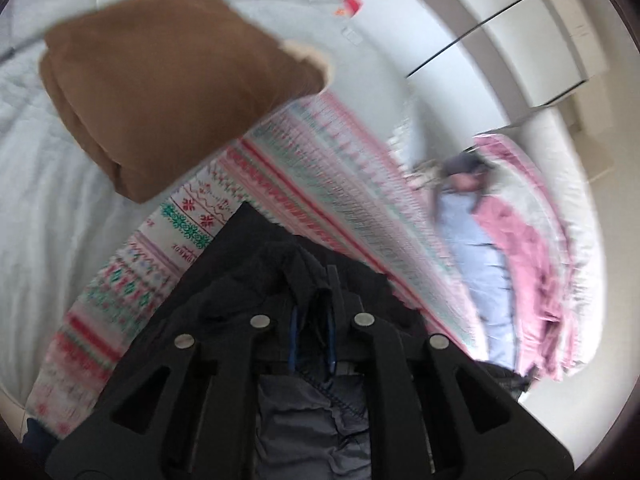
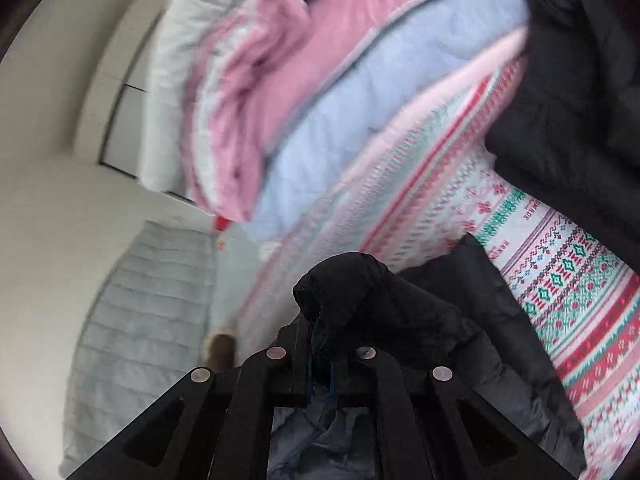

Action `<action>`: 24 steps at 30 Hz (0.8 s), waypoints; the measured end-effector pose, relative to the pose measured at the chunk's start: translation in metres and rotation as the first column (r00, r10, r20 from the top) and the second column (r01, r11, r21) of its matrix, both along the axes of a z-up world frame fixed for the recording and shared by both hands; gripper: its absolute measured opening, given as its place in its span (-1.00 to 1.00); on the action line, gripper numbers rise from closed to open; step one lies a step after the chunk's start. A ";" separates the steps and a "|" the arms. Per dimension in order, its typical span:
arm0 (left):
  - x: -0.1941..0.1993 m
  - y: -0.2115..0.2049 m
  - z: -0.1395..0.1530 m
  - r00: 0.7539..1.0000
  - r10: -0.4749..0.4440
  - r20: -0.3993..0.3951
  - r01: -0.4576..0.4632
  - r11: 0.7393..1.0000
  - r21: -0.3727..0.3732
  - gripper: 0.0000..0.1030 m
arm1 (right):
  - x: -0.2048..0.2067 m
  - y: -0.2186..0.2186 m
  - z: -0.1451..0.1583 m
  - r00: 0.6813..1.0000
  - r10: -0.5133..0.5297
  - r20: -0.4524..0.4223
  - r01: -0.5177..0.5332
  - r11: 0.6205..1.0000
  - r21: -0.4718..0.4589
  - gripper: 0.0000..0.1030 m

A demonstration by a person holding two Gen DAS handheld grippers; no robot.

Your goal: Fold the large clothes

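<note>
Nearest you in both views, dark fabric swallows the tips of your tongs, so you cannot see the pads themselves. Your left tongs [image 1: 314, 312] are clamped on a bunched fold of the black jacket [image 1: 256, 280], with a blue zipper edge and grey lining showing between the arms. Your right tongs [image 2: 324, 344] are likewise pinched shut on a peaked hump of the same jacket [image 2: 400, 312].

The jacket lies on a Nordic-patterned blanket [image 1: 280, 184] on the bed. Its full outline is cut off in both views, so you cannot tell which way its long axis runs. Only the right view shows a second mass of black cloth [image 2: 572, 100] at the upper right edge, clipped by the lens rim; whether it joins the held part is unclear.

Beyond, the left view alone gives you a folded brown garment [image 1: 168, 104] with a cream fleece edge, resting partly on the blanket and partly on a pale grey quilt [image 1: 48, 184]. In the right view that brown piece is only a small blurred patch.

Farthest off, a pink cloth [image 2: 304, 52] and a light blue cloth [image 2: 384, 92] lie heaped and smeared by motion blur.
</note>
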State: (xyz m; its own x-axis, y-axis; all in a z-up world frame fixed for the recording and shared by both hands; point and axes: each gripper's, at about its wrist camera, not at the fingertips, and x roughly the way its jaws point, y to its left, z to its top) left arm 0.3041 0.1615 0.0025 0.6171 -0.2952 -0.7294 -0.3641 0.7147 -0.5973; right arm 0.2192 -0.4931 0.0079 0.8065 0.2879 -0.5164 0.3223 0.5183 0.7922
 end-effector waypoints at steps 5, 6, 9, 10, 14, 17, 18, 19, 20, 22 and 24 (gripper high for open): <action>0.048 -0.004 -0.052 0.995 -0.007 -0.099 0.008 1.000 0.009 -0.66 | 0.043 -0.009 -0.050 0.992 0.021 -0.128 -0.017 1.000 0.026 -0.84; 0.055 -0.004 -0.054 0.995 -0.004 -0.101 0.005 1.000 0.017 -0.57 | 0.049 -0.011 -0.054 0.990 0.025 -0.136 -0.023 1.000 0.021 -0.82; 0.074 -0.010 -0.051 0.994 -0.076 -0.076 0.081 0.995 0.065 -0.20 | 0.064 -0.016 -0.066 0.983 0.042 -0.178 -0.041 0.999 0.006 -0.78; 0.076 -0.010 -0.051 0.994 -0.088 -0.062 0.092 0.993 0.072 -0.04 | 0.068 -0.019 -0.072 0.981 0.045 -0.191 -0.044 0.999 0.012 -0.73; 0.079 0.004 -0.049 0.999 -0.046 -0.009 0.047 0.996 0.081 0.20 | 0.075 -0.033 -0.087 0.976 0.028 -0.218 -0.014 0.997 0.070 -0.60; 0.078 0.018 -0.048 1.000 -0.004 0.015 0.003 0.998 0.061 0.22 | 0.071 -0.044 -0.088 0.975 -0.028 -0.221 0.044 0.997 0.066 -0.47; 0.079 0.020 -0.047 1.000 -0.004 0.016 0.003 0.999 0.050 0.22 | 0.068 -0.046 -0.086 0.975 -0.040 -0.220 0.056 0.996 0.066 -0.41; 0.078 0.021 -0.046 1.000 -0.005 0.018 0.004 0.999 0.045 0.22 | 0.064 -0.048 -0.085 0.975 -0.055 -0.216 0.070 0.996 0.063 -0.35; 0.076 0.022 -0.044 1.000 -0.004 0.024 0.003 0.999 0.041 0.22 | 0.060 -0.049 -0.082 0.975 -0.062 -0.214 0.076 0.995 0.057 -0.31; 0.075 0.021 -0.043 1.000 -0.008 0.024 0.007 0.999 0.047 0.23 | 0.054 -0.051 -0.076 0.974 -0.076 -0.212 0.083 0.996 0.026 -0.25; 0.075 0.020 -0.043 1.000 -0.011 0.020 0.010 0.999 0.049 0.23 | 0.047 -0.055 -0.069 0.974 -0.087 -0.211 0.087 0.996 -0.010 -0.19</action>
